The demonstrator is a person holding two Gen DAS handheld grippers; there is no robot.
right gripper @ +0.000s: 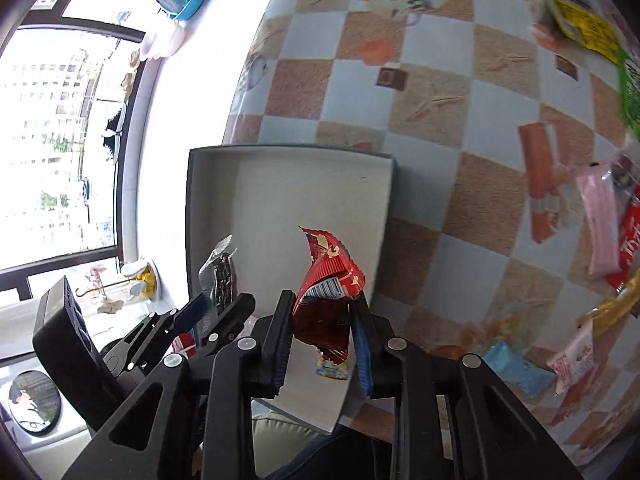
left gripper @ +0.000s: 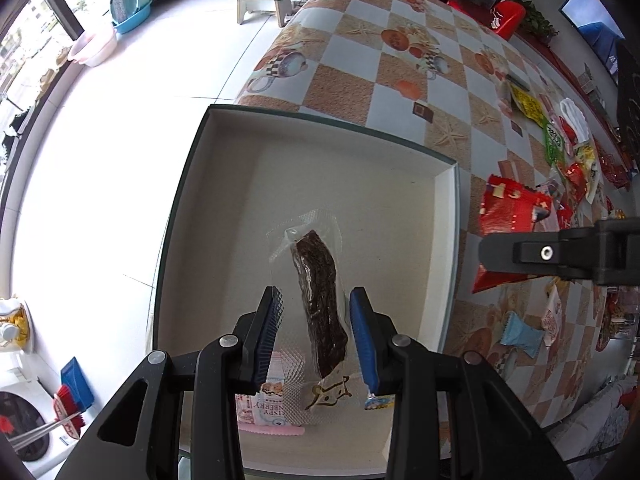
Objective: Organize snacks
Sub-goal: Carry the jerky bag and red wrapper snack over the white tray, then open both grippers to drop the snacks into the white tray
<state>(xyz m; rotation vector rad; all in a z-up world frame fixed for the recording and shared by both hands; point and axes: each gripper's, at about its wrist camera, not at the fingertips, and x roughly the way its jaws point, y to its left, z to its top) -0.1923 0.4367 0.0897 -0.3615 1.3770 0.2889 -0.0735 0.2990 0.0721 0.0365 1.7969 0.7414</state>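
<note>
In the left wrist view my left gripper points straight down over an open box with white walls and a dark rim. It is shut on a clear packet with a dark meat strip, which hangs above the box floor. A pink packet and a cartoon-printed packet lie in the box below. My right gripper is shut on a crumpled red snack packet, near the right wall of the box. The left gripper shows at its left with the meat packet upright.
The box sits at the edge of a table with a checked cloth, bright floor to its left. Several loose snacks lie on the cloth to the right: a light blue packet, a pink one, a yellow one.
</note>
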